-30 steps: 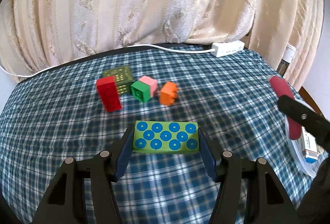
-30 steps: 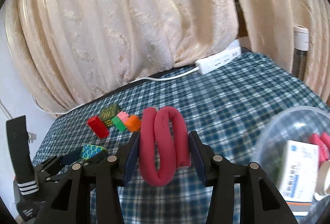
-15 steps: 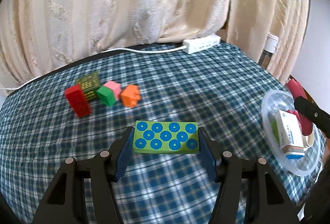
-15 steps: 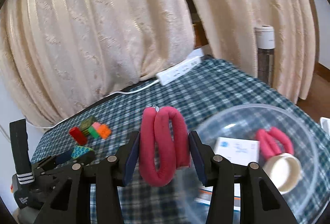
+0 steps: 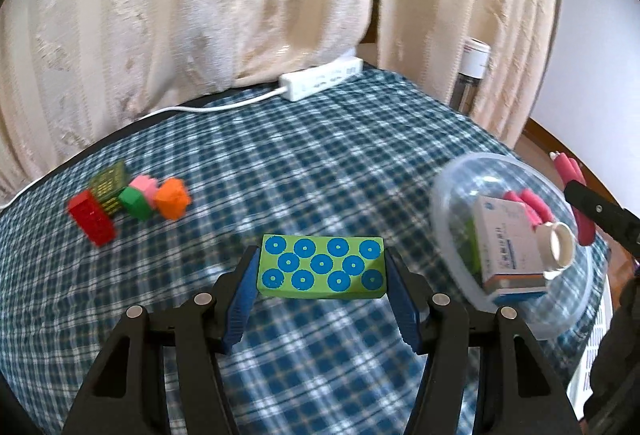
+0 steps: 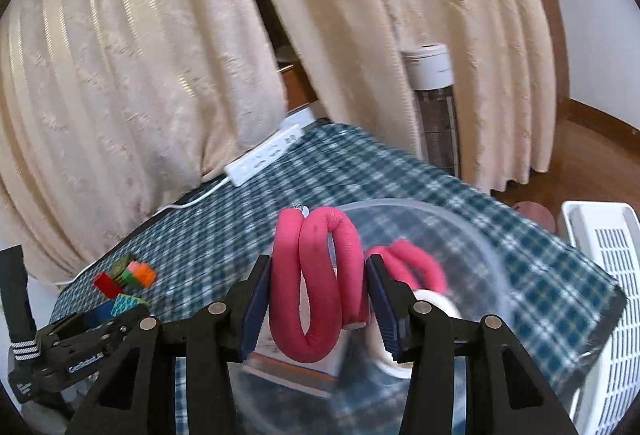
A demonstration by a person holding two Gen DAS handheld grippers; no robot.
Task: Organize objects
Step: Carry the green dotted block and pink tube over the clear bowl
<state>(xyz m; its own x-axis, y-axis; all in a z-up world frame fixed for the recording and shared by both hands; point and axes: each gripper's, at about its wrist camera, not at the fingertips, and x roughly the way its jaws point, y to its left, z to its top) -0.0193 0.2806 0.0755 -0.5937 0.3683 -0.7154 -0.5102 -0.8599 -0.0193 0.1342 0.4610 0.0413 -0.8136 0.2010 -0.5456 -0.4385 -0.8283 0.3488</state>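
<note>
Here, my left tongs are clenched on the green block with blue dots, pads pressing both short ends, the block held level above the checked desk. Ahead and to the left of these tongs, well apart, sits a cluster of toy bricks: red brick, olive brick, green brick, pink brick, orange brick, all close together or touching. Farther ahead, at the desk's far edge against the curtain, lies a white power strip. To the right of the left tongs stands the clear plastic bowl; inside I see a white-and-blue carton, a white roll and a pink foam curler.

My right tongs are clenched on a folded pink foam roller, held over the near part of the bowl, with its rim arching just beyond the fingertips. Right of these tongs, beyond the desk's edge, is a white slatted basket.
</note>
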